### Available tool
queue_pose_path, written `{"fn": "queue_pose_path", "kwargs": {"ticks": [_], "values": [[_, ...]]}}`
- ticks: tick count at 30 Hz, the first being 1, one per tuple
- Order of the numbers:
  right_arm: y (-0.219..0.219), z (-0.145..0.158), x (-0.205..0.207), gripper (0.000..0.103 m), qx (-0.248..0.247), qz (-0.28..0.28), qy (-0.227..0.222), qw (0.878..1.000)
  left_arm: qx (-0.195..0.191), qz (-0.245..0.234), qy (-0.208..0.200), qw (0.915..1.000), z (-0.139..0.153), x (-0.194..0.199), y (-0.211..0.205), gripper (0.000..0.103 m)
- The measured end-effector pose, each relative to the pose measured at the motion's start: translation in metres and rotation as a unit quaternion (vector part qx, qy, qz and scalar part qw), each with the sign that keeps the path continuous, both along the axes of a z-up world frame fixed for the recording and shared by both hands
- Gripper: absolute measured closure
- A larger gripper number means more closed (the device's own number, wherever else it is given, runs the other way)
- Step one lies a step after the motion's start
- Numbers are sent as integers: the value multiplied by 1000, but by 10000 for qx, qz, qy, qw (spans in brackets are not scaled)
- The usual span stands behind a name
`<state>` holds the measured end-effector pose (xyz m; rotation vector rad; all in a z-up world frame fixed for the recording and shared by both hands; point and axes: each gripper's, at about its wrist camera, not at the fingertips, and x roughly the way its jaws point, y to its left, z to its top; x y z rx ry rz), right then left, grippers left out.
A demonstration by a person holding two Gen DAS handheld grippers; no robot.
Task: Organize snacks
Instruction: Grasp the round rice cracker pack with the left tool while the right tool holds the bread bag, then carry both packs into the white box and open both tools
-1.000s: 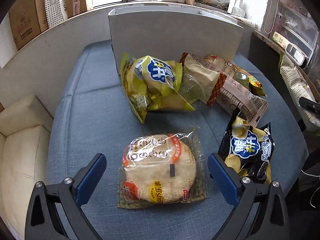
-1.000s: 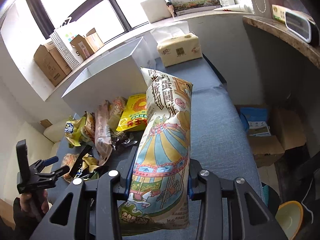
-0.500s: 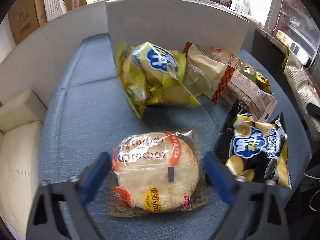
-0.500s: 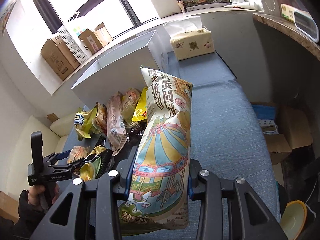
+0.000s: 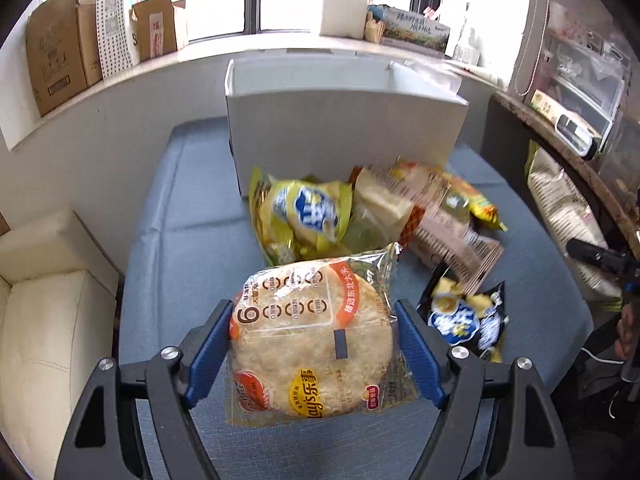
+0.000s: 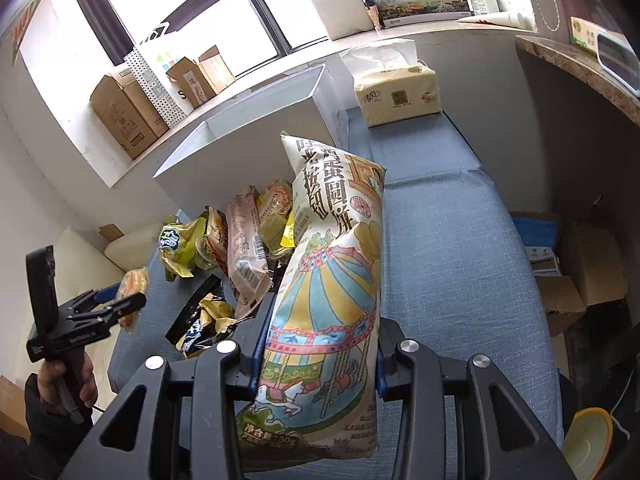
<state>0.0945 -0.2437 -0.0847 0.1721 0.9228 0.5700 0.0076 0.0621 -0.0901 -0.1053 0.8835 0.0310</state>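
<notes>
Fingers [image 5: 212, 344] of our left gripper [image 5: 314, 354] pinch the light, brittle rice-cracker pack [image 5: 312, 340] edgewise; right gripper [image 6: 318, 354] clamps the soft tall biscuit bag [image 6: 332, 280] low.

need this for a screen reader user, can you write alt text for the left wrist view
The left gripper holds a clear pack of round rice crackers between its blue fingers, above a blue cushioned surface. Beyond it lie a yellow chip bag, a black chip bag and other snacks in front of a white open box.
</notes>
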Motion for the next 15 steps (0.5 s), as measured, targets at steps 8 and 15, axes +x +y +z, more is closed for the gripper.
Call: {"fn": "queue_pose_path", "kwargs": {"ticks": [8,15], "values": [[14,27,3,60,65,193,-328,9993,-86,-30,-357,9993,53,10,-12,20],[37,59,12,60,161,490,-688,9963,-95,-136,-701,9974,95,22,-18,20]]}}
